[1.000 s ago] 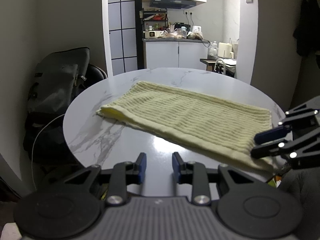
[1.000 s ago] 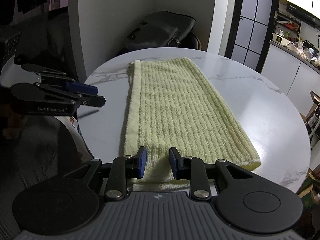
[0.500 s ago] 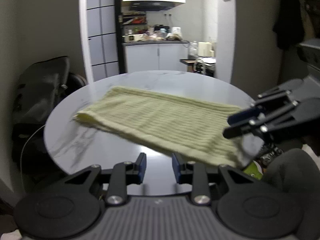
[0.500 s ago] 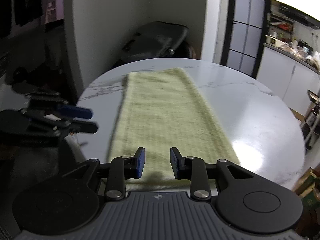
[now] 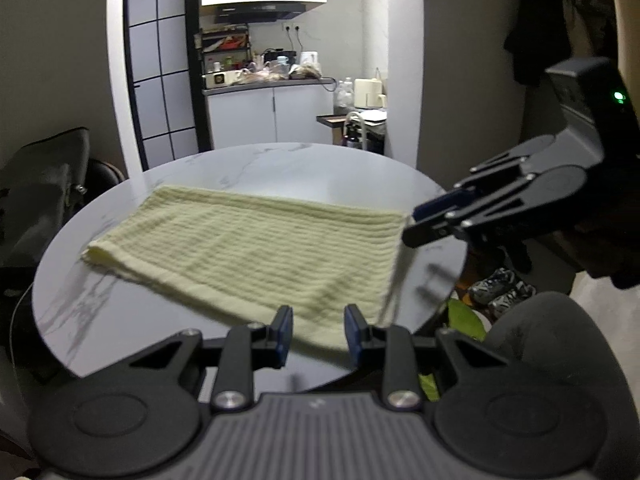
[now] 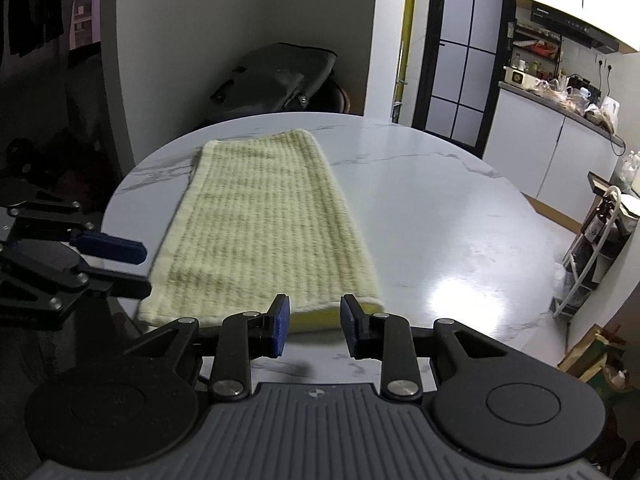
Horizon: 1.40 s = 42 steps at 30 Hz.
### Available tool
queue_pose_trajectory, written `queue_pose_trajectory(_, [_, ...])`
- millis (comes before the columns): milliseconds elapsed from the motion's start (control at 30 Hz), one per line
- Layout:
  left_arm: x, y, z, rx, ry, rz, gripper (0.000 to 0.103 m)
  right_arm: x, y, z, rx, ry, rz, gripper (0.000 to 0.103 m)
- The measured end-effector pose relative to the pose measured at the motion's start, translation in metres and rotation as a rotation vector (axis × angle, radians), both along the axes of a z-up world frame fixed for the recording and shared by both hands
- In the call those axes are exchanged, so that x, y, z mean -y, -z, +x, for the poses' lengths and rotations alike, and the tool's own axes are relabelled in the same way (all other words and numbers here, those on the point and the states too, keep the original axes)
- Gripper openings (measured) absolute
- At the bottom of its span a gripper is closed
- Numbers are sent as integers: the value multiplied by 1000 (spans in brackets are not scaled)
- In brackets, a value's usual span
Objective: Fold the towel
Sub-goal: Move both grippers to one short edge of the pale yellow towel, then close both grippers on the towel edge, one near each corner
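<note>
A round marble counter [image 6: 440, 208] is seen before a kitchen doorway, with a dark bag [image 6: 280, 76] behind it. A pale yellow ribbed towel [image 6: 260, 224], folded into a long strip, is laid flat across it. The left gripper [image 5: 318, 334] and the right gripper [image 6: 314, 326] are both held open at the strip's near end, with nothing grasped.
</note>
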<state>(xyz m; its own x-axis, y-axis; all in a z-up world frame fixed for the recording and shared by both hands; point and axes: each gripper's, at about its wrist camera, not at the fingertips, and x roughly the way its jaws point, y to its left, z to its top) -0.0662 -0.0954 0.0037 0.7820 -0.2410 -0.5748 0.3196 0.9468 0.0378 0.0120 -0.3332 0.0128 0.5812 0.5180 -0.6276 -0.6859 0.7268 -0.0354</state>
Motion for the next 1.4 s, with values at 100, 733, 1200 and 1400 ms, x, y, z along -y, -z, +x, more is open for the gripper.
queue_pose_trajectory(100, [9, 2, 2, -9, 5, 10, 33, 4, 2, 6, 2, 11, -1, 40])
queue_pose_trajectory(733, [25, 17, -8, -10, 31, 74, 57, 7, 22, 43, -44, 41, 26, 39])
queue_pose_trajectory(1200, [1, 16, -6, -12, -4, -7, 17, 6, 21, 25, -30, 19, 8, 17])
queue_pose_trajectory(1400, [-2, 16, -8, -7, -7, -14, 14, 11, 20, 10, -23, 29, -5, 16])
